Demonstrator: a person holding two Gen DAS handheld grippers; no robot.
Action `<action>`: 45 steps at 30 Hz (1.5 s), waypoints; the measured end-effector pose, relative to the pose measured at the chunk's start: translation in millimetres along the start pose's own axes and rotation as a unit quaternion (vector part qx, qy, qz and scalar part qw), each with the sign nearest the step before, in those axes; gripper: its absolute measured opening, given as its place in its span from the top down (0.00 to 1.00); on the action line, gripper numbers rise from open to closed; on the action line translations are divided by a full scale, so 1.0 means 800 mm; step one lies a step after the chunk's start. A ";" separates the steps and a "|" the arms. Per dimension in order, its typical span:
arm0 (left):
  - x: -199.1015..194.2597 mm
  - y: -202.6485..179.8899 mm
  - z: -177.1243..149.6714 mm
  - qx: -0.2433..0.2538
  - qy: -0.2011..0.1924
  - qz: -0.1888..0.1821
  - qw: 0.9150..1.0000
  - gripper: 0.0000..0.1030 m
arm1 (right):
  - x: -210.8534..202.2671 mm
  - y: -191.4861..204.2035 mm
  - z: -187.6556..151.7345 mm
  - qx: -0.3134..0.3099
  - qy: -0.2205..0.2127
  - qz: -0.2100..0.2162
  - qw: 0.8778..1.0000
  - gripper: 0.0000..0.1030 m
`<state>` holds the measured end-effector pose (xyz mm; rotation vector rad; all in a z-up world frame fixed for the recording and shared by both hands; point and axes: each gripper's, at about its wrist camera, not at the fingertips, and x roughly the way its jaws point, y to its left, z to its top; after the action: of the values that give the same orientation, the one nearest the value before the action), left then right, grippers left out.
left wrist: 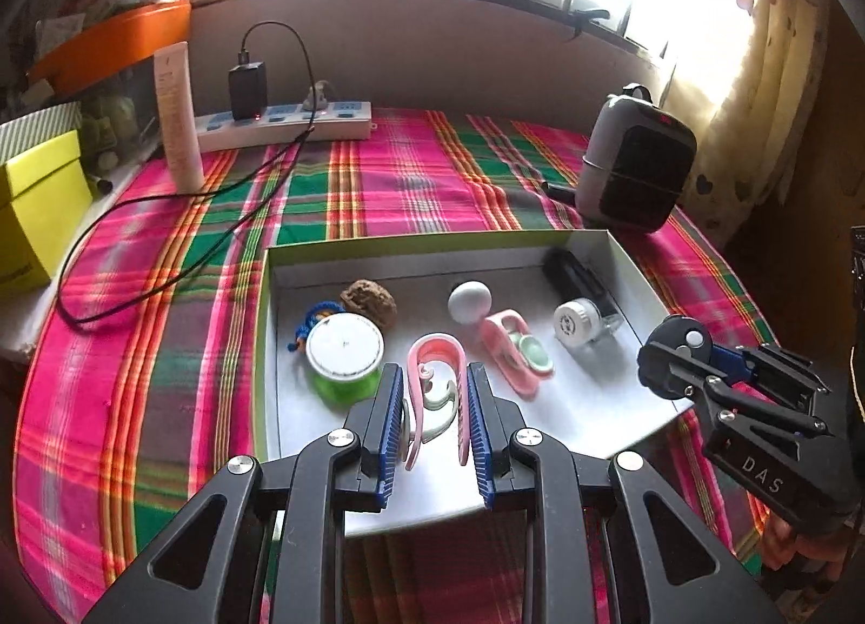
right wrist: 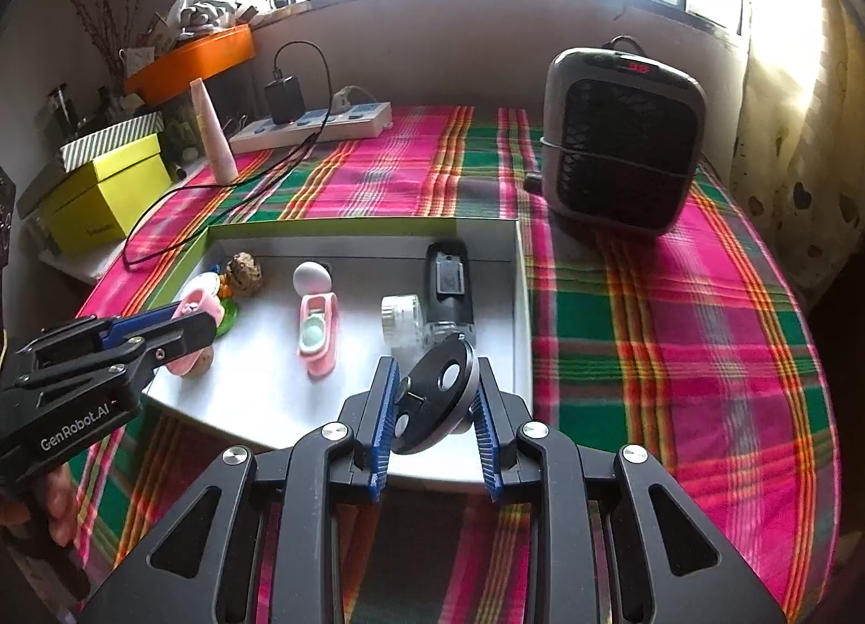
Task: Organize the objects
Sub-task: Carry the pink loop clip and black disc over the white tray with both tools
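Gripping a pink clip (left wrist: 435, 380), the left gripper (left wrist: 436, 410) is seen at the near edge of the tray (left wrist: 638, 267), its blue pads pressed against the clip's two sides. A black disc (right wrist: 435, 397) is clamped between the pads of the right gripper (right wrist: 435, 407), held over the tray's near right corner.

Inside the tray, a green jar (left wrist: 344, 356) with a white lid is found just left of the clip, and a second pink clip (left wrist: 516, 353) lies to its right. A small white-capped jar (left wrist: 577, 324) is placed further right, touching a black device (left wrist: 576, 278) that reaches to the far right corner. A white egg (left wrist: 469, 301) is set at the far tip of the second clip, and a brown nut (left wrist: 368, 298) with a blue trinket (left wrist: 313, 321) is seen at the far left.

Beyond the tray, a heater (right wrist: 621, 143) is stood on the plaid cloth (right wrist: 676, 326) at the right, and a power strip (left wrist: 286, 124) is laid at the far left beside a tube (left wrist: 178, 118).
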<state>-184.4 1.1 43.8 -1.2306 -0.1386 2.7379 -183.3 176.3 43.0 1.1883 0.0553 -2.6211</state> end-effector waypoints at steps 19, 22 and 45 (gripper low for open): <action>0.048 0.000 0.008 0.003 0.032 0.002 0.999 0.79 | 0.037 -0.002 0.008 -0.003 0.023 0.002 1.000 0.73; 0.051 -0.001 0.009 0.006 0.032 0.004 0.999 0.79 | 0.038 -0.001 0.008 -0.008 0.021 -0.001 1.000 0.73; 0.056 0.000 0.010 0.007 0.038 0.011 0.999 0.78 | 0.039 0.001 0.007 -0.011 0.013 -0.007 1.000 0.73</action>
<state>-219.7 7.9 15.9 -1.3376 -0.0984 2.7022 -207.2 167.9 23.4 1.2197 0.0966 -2.6101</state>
